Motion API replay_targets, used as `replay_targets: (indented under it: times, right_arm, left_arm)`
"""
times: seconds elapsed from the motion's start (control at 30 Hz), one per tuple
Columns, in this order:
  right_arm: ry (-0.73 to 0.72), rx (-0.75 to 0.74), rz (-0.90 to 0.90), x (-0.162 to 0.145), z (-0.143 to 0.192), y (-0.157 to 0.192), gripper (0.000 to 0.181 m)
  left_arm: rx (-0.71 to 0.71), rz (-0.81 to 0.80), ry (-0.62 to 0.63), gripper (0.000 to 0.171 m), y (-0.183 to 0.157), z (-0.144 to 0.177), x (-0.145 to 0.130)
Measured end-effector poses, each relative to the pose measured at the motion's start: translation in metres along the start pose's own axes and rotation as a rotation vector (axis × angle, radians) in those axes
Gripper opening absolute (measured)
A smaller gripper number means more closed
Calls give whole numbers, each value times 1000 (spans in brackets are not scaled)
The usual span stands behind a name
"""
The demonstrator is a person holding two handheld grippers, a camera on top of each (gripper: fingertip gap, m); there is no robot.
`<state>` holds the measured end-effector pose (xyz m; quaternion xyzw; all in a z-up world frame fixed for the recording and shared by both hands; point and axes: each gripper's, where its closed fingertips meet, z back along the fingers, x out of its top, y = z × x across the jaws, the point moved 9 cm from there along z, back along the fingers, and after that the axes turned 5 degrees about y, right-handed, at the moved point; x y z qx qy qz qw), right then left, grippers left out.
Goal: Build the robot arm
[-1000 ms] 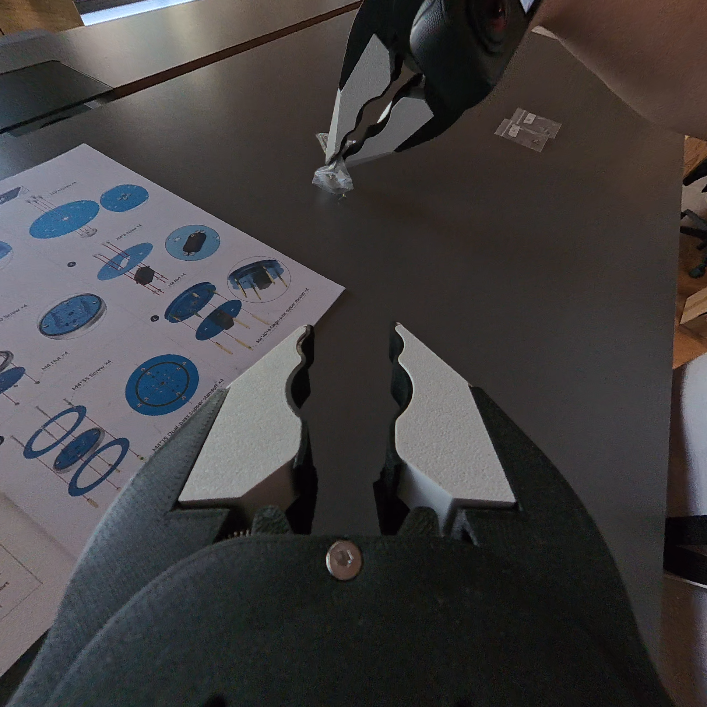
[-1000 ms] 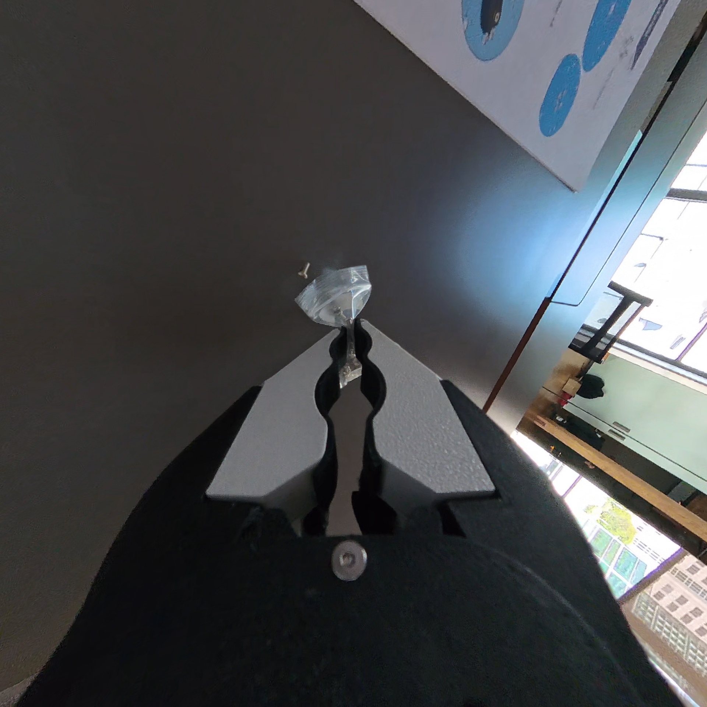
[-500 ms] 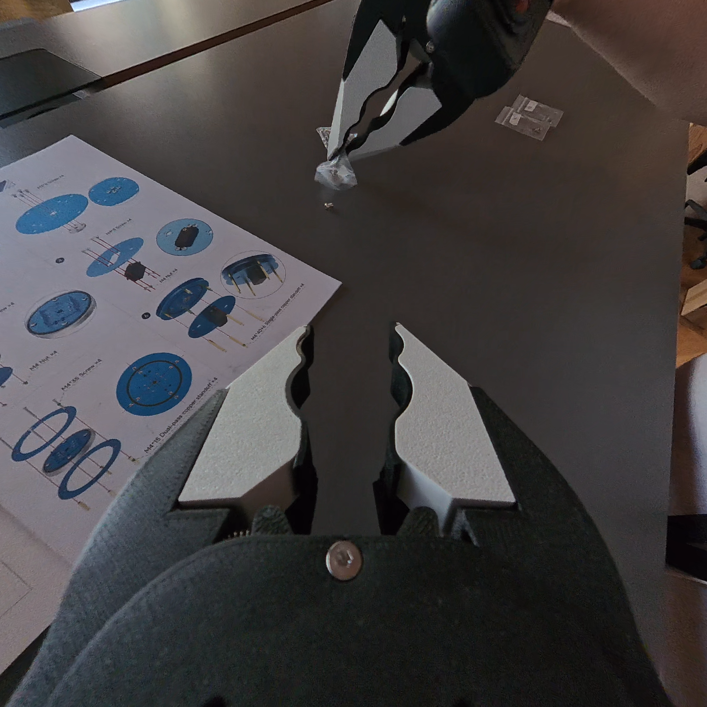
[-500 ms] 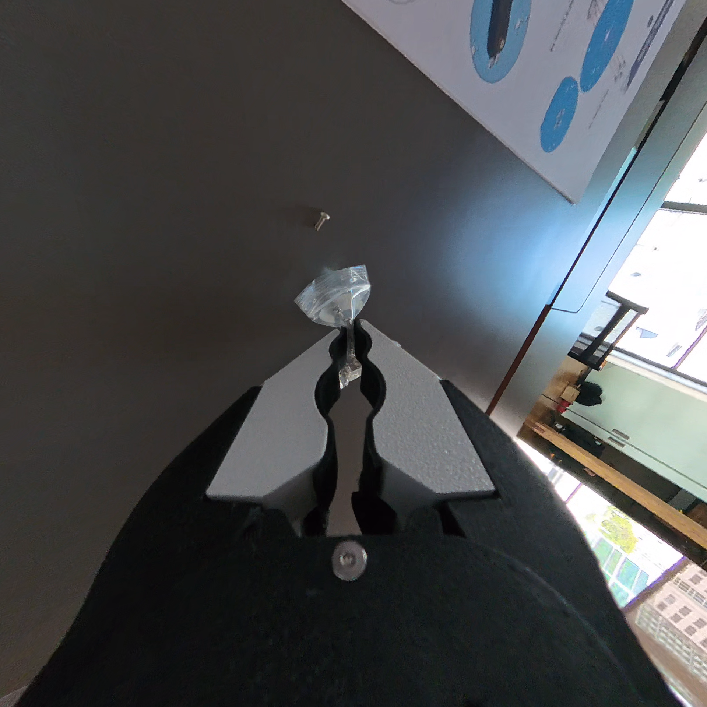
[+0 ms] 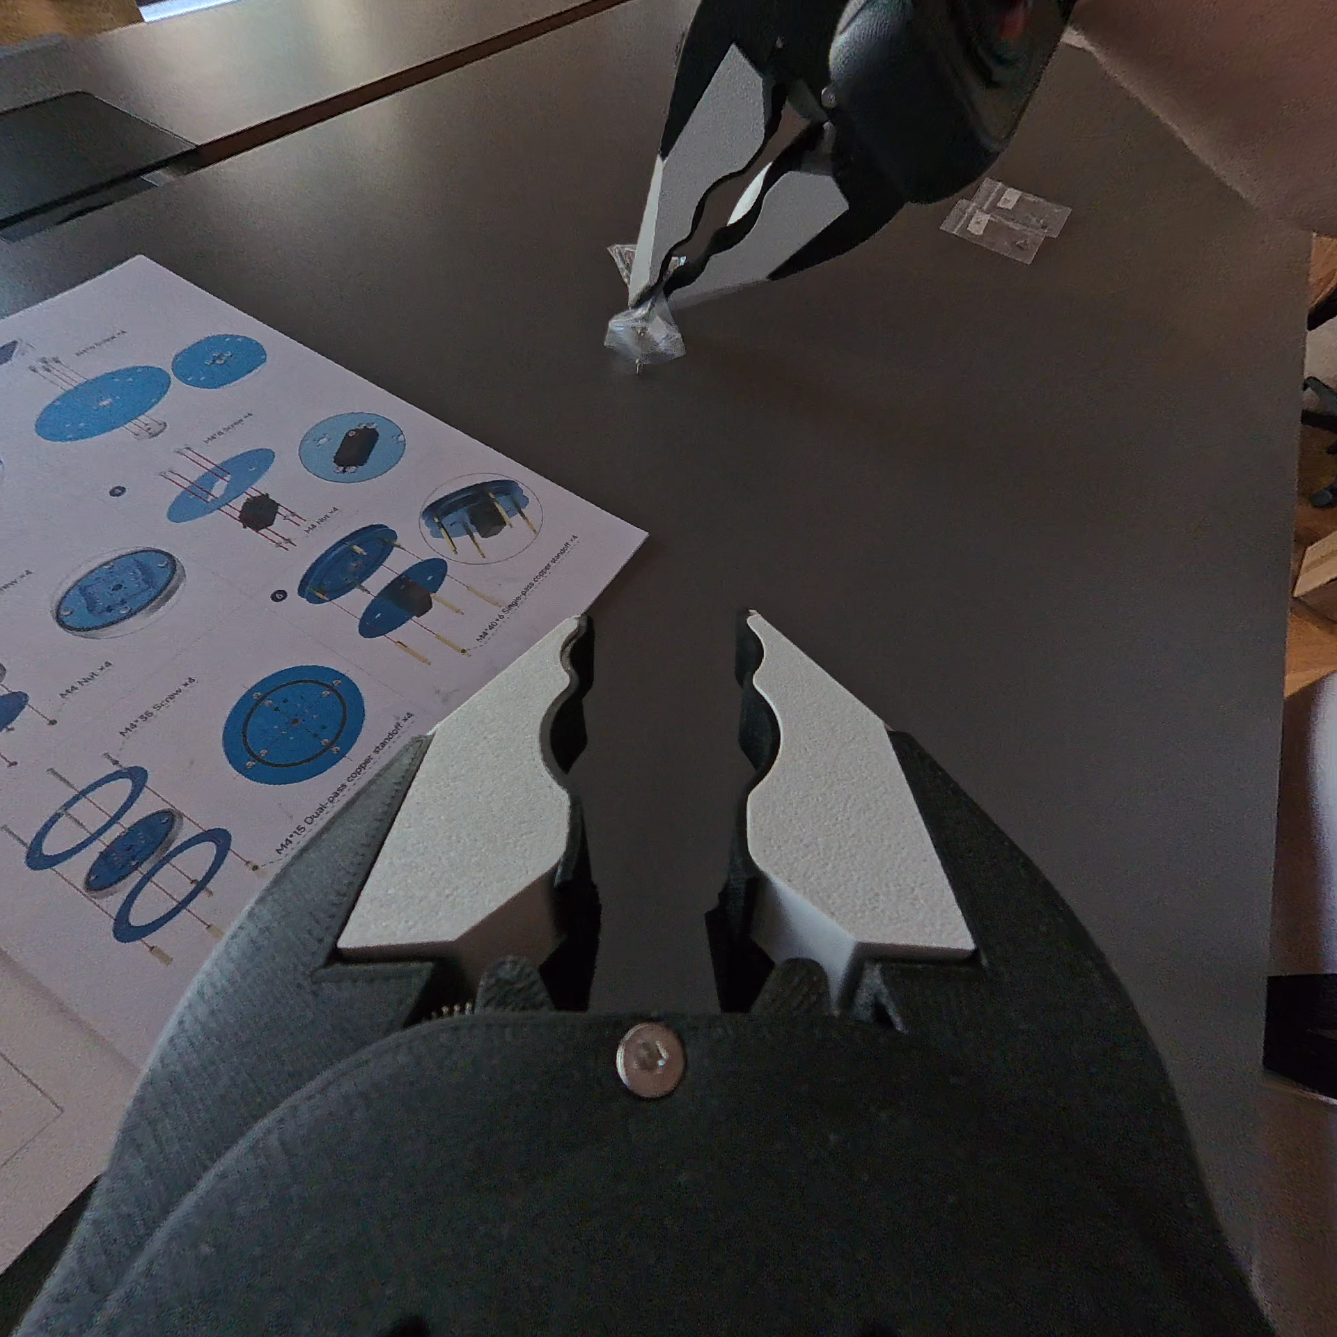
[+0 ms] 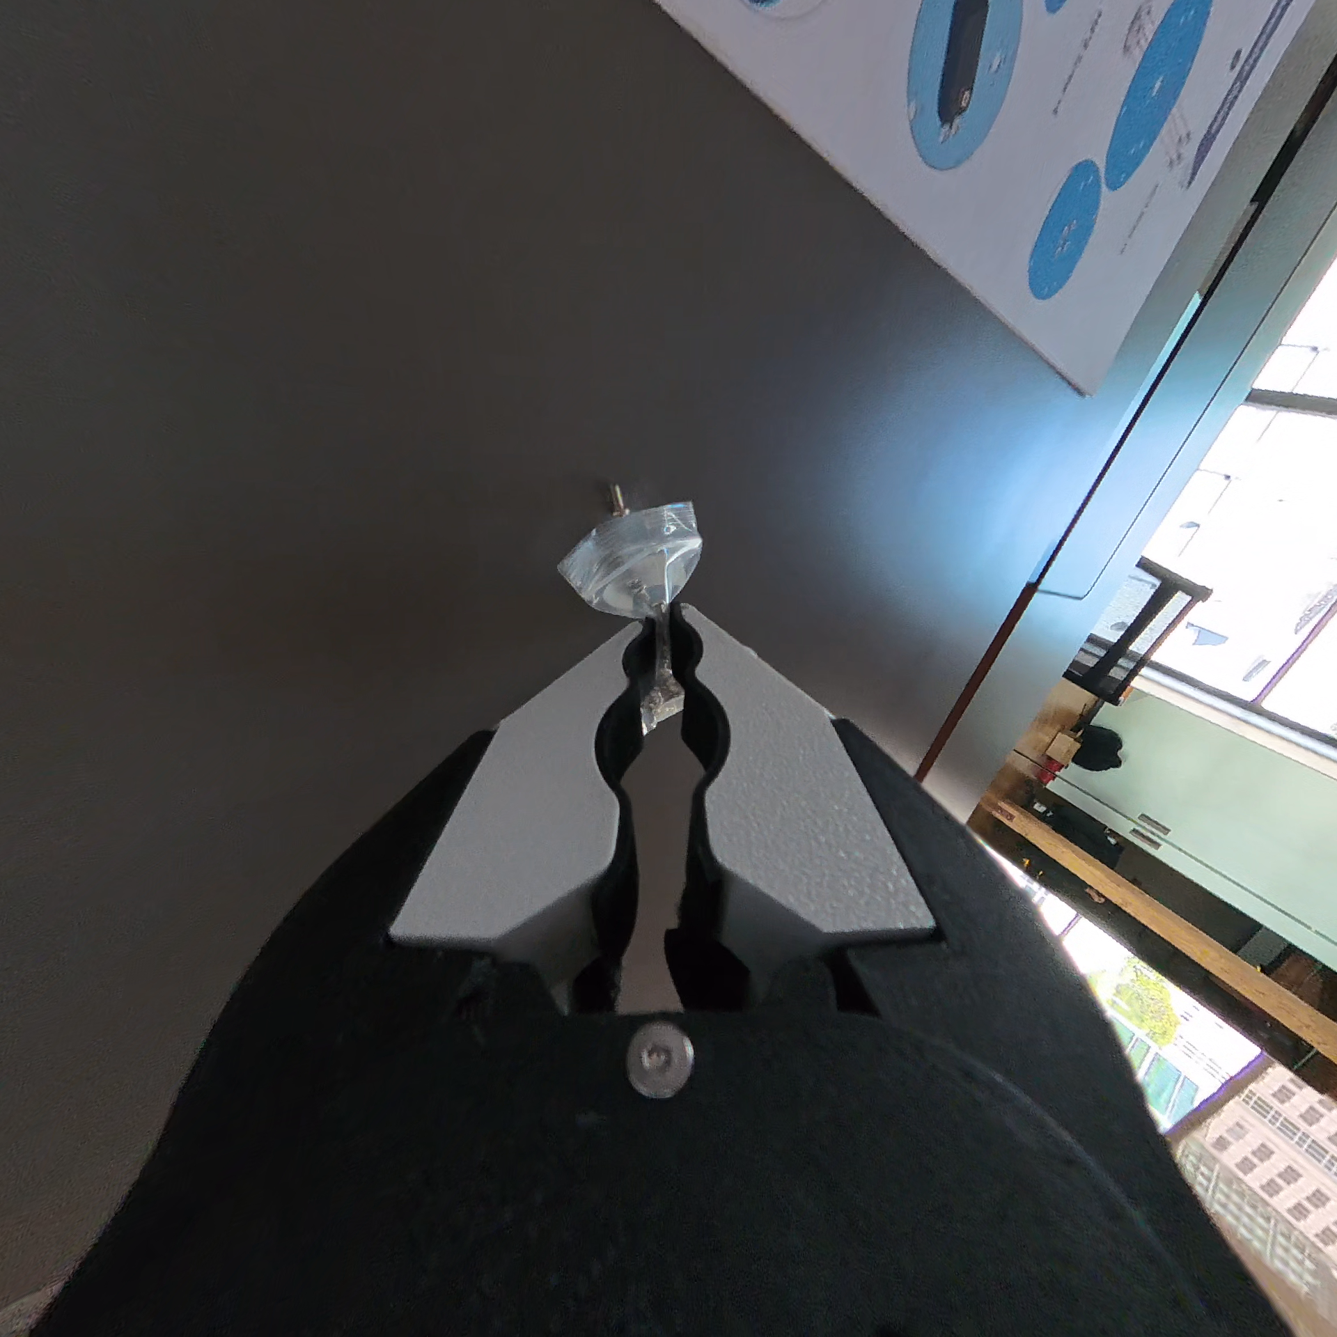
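Note:
My right gripper point(image 6: 667, 611) is shut on a small clear plastic bag point(image 6: 633, 557) and holds it mouth-down just above the dark table point(image 6: 362, 362). A small silver screw point(image 6: 615, 495) lies on the table right beside the bag. In the left wrist view the right gripper point(image 5: 655, 300) hangs at the top centre with the bag point(image 5: 644, 340) and the screw point(image 5: 637, 369) under it. My left gripper point(image 5: 664, 629) is open and empty, low over the table, next to the corner of a printed sheet point(image 5: 217, 579).
The white sheet with blue diagrams point(image 6: 1049, 145) lies on the left of the table. Two more small clear bags point(image 5: 1006, 217) lie at the far right. A person's forearm point(image 5: 1194, 108) holds the right gripper. The table's right edge point(image 5: 1295, 506) is close. Left tips to right tips: about 20 cm.
The right gripper with the bag has moved back down close to the loose screw, which lay farther from it half a second ago. The left gripper stays open and hardly shifts.

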<state>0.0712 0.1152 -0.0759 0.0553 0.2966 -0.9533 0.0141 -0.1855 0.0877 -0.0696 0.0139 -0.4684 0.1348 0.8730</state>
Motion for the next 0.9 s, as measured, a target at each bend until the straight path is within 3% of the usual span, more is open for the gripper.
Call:
replay_targets:
  times: [0.9]
  right_arm:
    - [14,-16,71,8,-4,-8,2]
  left_arm:
    - [2,-8,2,38,-1,1,1]
